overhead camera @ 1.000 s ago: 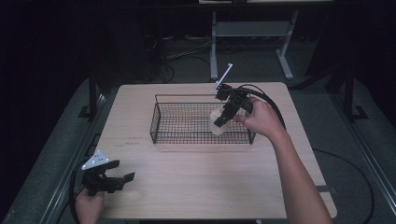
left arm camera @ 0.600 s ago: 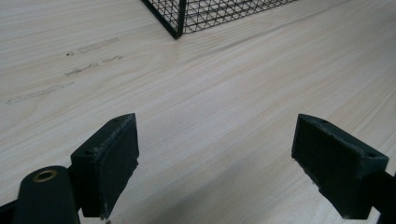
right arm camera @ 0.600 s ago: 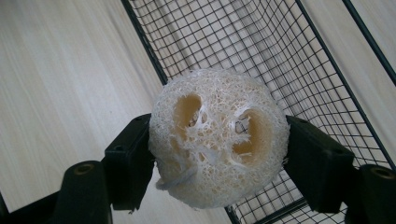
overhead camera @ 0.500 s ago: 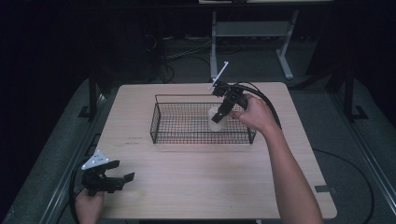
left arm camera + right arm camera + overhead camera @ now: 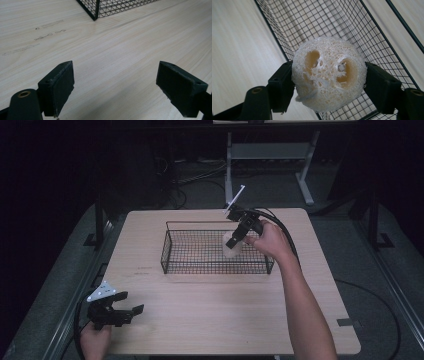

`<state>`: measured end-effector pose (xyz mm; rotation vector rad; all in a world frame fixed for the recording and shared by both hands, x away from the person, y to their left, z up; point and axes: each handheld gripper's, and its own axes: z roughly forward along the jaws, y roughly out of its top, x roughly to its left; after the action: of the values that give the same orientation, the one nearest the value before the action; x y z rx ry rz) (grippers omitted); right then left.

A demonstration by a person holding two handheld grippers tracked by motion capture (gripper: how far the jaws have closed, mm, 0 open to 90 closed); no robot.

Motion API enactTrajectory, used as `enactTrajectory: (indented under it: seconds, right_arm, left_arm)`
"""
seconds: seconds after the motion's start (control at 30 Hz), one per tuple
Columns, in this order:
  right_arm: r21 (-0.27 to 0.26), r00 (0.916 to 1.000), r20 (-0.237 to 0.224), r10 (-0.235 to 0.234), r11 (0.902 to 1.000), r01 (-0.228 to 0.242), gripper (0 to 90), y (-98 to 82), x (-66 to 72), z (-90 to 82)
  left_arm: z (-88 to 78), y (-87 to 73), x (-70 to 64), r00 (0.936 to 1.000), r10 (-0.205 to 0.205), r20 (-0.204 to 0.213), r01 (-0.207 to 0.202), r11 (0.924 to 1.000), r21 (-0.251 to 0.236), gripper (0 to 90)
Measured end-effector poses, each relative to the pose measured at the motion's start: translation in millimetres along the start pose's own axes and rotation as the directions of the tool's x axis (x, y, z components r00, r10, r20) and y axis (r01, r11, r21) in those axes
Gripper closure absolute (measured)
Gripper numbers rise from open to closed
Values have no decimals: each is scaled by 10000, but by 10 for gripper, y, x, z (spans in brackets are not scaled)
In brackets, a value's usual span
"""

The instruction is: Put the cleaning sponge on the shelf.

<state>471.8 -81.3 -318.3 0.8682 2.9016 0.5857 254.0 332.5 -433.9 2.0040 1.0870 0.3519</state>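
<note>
Fibrous loofah (image 5: 328,73) between right tongs (image 5: 329,82)

Fibrous loofah, wire basket, wood-grain counter

The loofah (image 5: 328,73) looks rough, webbed and matt; the basket (image 5: 200,262) is thin black wire mesh; the counter (image 5: 210,310) is pale, smooth wood-grain laminate.

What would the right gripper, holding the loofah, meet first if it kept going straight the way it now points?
Most likely the mesh floor of the wire basket; the right gripper holds the loofah above it.

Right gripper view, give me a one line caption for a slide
Right gripper clamps a round loofah sponge between its jaws, above a black wire basket.
</note>
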Motion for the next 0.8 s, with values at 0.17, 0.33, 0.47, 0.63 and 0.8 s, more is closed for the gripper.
enactTrajectory:
  seconds: [0.17,0.33,0.47,0.63,0.8]
  right_arm:
    - [321,9999,1,102,9994,-102,288,31,-47,152]
    - [558,9998,22,215,9982,-216,288,44,-99,274]
    - [417,9993,-29,373,9984,-371,287,48,-147,316]
    - [258,9977,-303,602,9979,-594,287,27,-156,384]
    - [473,9974,-278,663,9968,-649,287,-7,-182,493]
  left_arm:
    - [7,-3,1,10000,-23,5,23,10000,3,137]
    - [-8,-6,11,9999,-103,-20,103,9999,-76,137]
    - [-8,-9,15,10000,-93,-17,93,9999,-51,137]
    - [-12,-9,20,9999,-116,-35,116,9999,-92,137]
    - [-12,-9,16,9999,-105,-32,105,9999,-101,137]
